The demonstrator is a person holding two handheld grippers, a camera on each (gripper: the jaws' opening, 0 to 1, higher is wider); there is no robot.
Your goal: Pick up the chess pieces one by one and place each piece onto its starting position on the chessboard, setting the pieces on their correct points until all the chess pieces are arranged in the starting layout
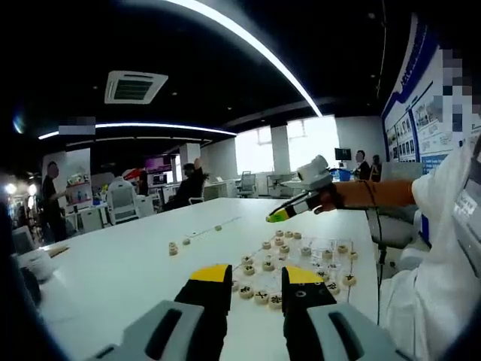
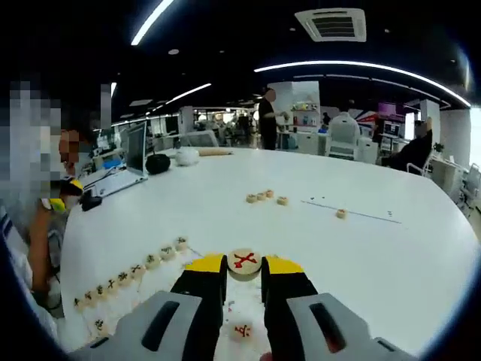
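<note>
Gripping one red-marked piece (image 2: 245, 262) between yellow-tipped jaws: right gripper (image 2: 244, 269), clamped on disc, raised above board (image 2: 225, 316). Seen in left gripper view reaching over board from right: same right gripper (image 1: 276, 216), green tip, jaw gap unclear there.

Left gripper (image 1: 258, 280): jaws apart, nothing between them, hovering over near edge of board (image 1: 316, 252).

Pieces, right gripper view: one row of about seven black-marked discs (image 2: 128, 274) along board's left edge; one red disc (image 2: 242, 331) below jaws, partly hidden; three loose discs (image 2: 264, 197) in a cluster mid-worktop; one single disc (image 2: 340, 213) further right.

Pieces, left gripper view: roughly twenty on board, too small to count exactly; markings unreadable.

White worktop (image 2: 316, 248). Board lines faint, near edge cut off by gripper bodies.
</note>
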